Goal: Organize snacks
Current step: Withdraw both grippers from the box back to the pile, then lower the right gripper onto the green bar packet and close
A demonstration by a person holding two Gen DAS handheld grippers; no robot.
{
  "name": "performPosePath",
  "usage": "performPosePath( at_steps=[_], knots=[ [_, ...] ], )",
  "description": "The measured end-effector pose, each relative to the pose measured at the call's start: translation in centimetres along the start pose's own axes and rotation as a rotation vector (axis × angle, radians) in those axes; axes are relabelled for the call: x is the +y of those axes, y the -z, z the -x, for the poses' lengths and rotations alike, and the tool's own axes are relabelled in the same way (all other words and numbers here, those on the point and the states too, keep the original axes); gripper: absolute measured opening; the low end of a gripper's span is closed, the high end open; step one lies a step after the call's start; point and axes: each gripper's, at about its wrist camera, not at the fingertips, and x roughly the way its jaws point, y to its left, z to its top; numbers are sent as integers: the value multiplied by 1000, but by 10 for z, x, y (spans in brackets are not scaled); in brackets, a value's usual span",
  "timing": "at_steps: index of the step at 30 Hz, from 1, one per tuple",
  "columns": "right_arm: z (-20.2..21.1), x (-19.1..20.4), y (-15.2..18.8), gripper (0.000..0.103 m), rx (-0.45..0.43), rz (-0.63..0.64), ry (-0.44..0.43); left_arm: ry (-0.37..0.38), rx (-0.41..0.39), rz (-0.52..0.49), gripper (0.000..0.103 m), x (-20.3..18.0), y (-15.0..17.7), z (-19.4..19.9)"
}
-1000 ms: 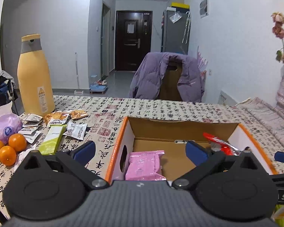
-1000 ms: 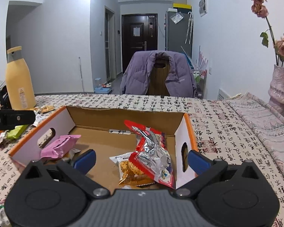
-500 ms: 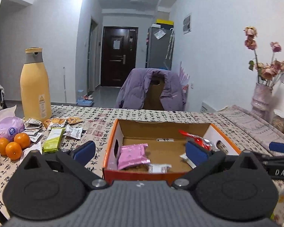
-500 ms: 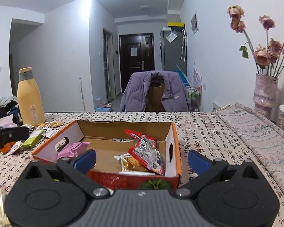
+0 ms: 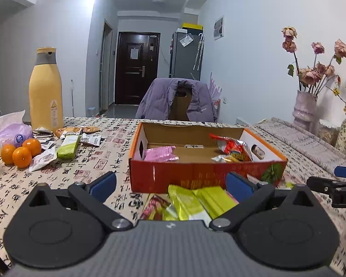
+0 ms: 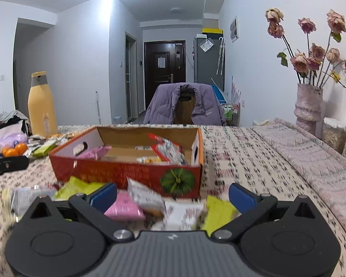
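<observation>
Both claws are held low over the table point(image 5: 108, 147), short of the box point(image 5: 196, 175), each spread wide with nothing between the fingers. The left claw point(image 5: 170, 184) is seen above yellow-green packets point(image 5: 196, 202) lying just before the box's red front wall; the right claw point(image 6: 171, 195) is seen above a pink packet point(image 6: 124, 210), a white packet point(image 6: 145, 196) and a yellow-green one point(image 6: 219, 212), all loose on the table near the box. Inside the box a pink packet point(image 5: 160, 153) is noted at the left end and a red foil bag point(image 5: 233, 146) at the right. More packets point(image 5: 69, 146), three oranges point(image 5: 20, 153), a tissue pack point(image 5: 11, 133) and a yellow bottle point(image 5: 46, 92) are recorded at the table's left side. A vase of flowers point(image 6: 309, 106) stands at the right.
</observation>
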Motion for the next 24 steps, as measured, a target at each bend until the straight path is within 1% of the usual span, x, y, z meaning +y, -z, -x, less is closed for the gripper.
performPosePath(
  at_steps=[7,10,13,18,19,22,24],
  knots=[
    [15,-12,31,103,53,-14,15,13,24,-8,103,3,22,8],
    [16,-12,40,103,73,-10,19,42,25,1,103,5,29,12],
    [14,-11,43,102,86,-8,23,38,30,-14,103,2,32,10],
    [7,-11,43,93,107,-18,40,46,35,-18,103,0,33,10],
    [5,-12,43,89,113,-18,45,46,36,-18,103,-1,33,10],
    [-4,-15,41,84,143,-20,64,45,44,-15,103,0,33,9],
    [-14,-20,38,76,166,-28,82,46,45,-17,103,0,34,9]
  ],
)
